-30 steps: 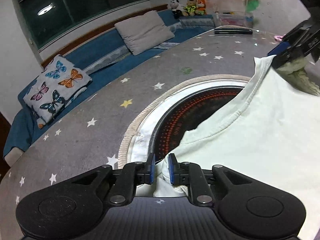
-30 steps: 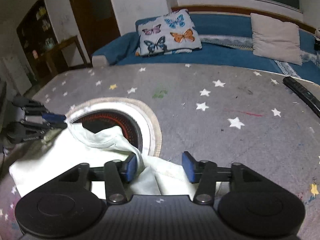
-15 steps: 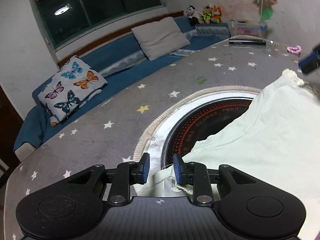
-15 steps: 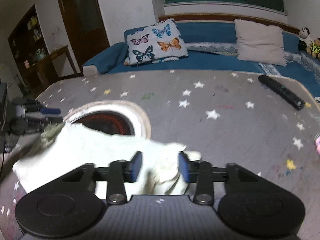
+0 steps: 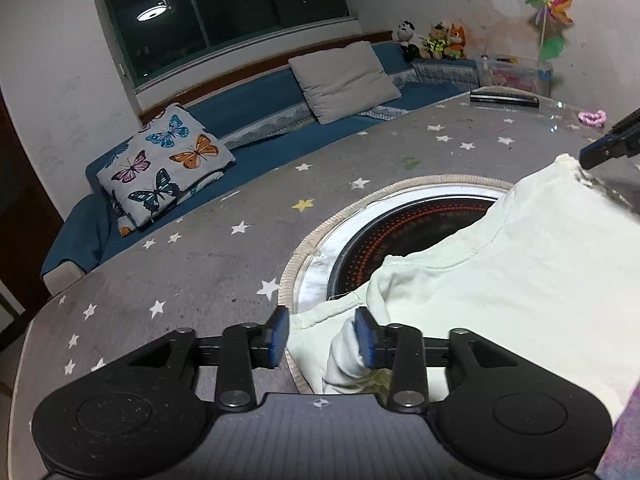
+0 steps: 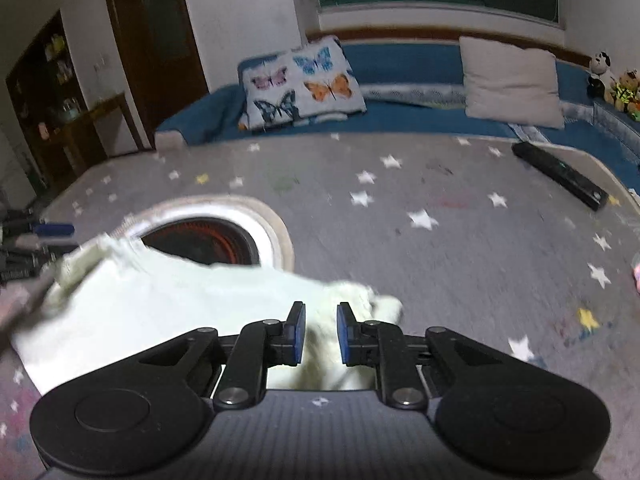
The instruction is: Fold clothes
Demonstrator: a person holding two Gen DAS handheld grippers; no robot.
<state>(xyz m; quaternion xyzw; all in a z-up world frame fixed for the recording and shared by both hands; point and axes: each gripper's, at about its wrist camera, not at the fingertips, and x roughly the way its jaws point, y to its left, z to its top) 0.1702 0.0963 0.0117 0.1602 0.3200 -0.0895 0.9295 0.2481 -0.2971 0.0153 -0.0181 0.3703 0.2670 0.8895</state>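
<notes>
Pale green shirt (image 5: pixel 520 280) spread on counter (image 5: pixel 200 264) over burner (image 5: pixel 400 228), stretching lengthwise between left claw (image 5: pixel 322 334), wide around one corner, and right claw (image 6: pixel 321 332), narrow over bunched cloth opposite.

Grey star-print table (image 5: pixel 208 256): pale garment (image 5: pixel 520 280) over round inset burner (image 5: pixel 408 224); black remote (image 6: pixel 560 174) near far edge.
</notes>
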